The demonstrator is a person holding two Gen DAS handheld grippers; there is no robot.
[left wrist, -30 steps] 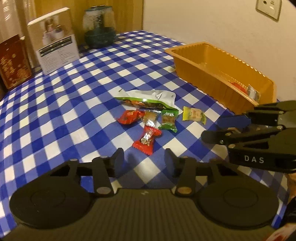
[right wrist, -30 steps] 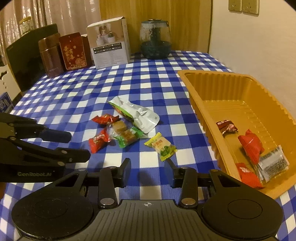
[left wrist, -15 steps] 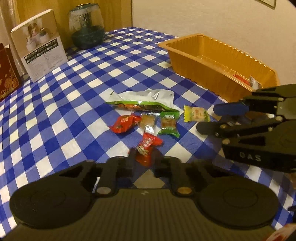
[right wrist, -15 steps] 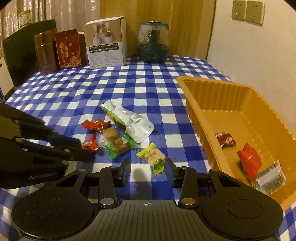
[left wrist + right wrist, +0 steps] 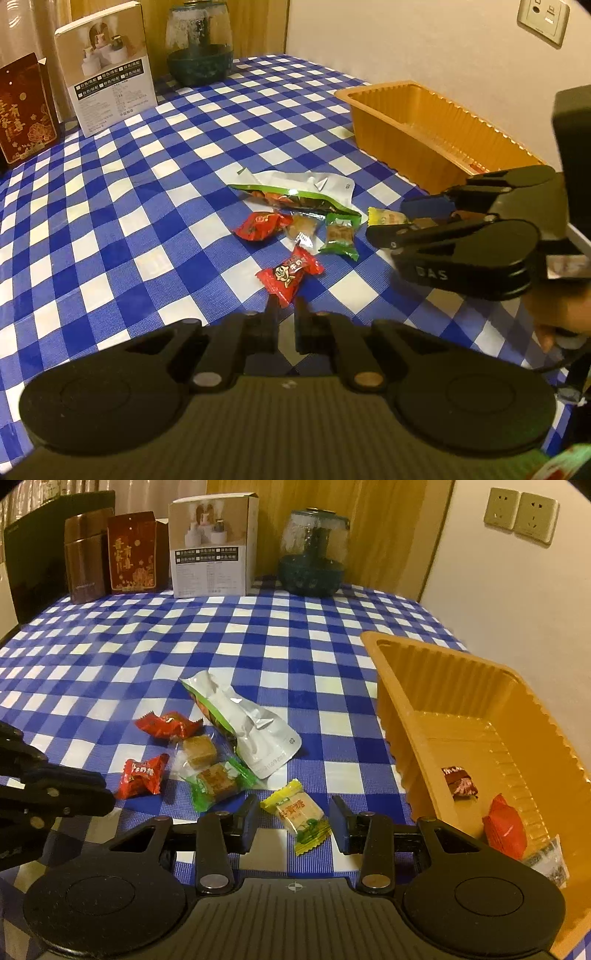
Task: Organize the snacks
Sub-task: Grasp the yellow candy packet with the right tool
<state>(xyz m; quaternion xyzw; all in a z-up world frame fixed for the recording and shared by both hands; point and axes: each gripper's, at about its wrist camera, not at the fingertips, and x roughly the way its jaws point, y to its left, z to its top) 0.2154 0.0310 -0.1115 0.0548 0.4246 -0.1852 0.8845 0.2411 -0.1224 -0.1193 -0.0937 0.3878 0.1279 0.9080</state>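
Observation:
A red candy (image 5: 291,273) lies on the blue checked tablecloth, and my left gripper (image 5: 283,308) is shut on the near end of its wrapper. The right wrist view shows that candy (image 5: 142,775) at the tips of the left gripper (image 5: 105,790). My right gripper (image 5: 295,814) stands open, with a yellow candy (image 5: 301,812) lying between its fingers, untouched by the pads. The orange tray (image 5: 402,716) to the right holds several wrapped snacks. Still on the cloth are a white-and-green pouch (image 5: 255,727), a second red candy (image 5: 166,723), a brown candy (image 5: 199,751) and a green-wrapped one (image 5: 218,781).
At the table's far edge stand a white box (image 5: 210,550), a red box (image 5: 131,554), a brown tin (image 5: 83,561) and a dark glass jar (image 5: 312,557). The wall with sockets (image 5: 521,515) runs close behind the tray. A person's hand (image 5: 561,317) holds the right gripper.
My left gripper closed on the end of the red candy's wrapper. The right gripper came forward and down until the yellow candy lay between its fingers.

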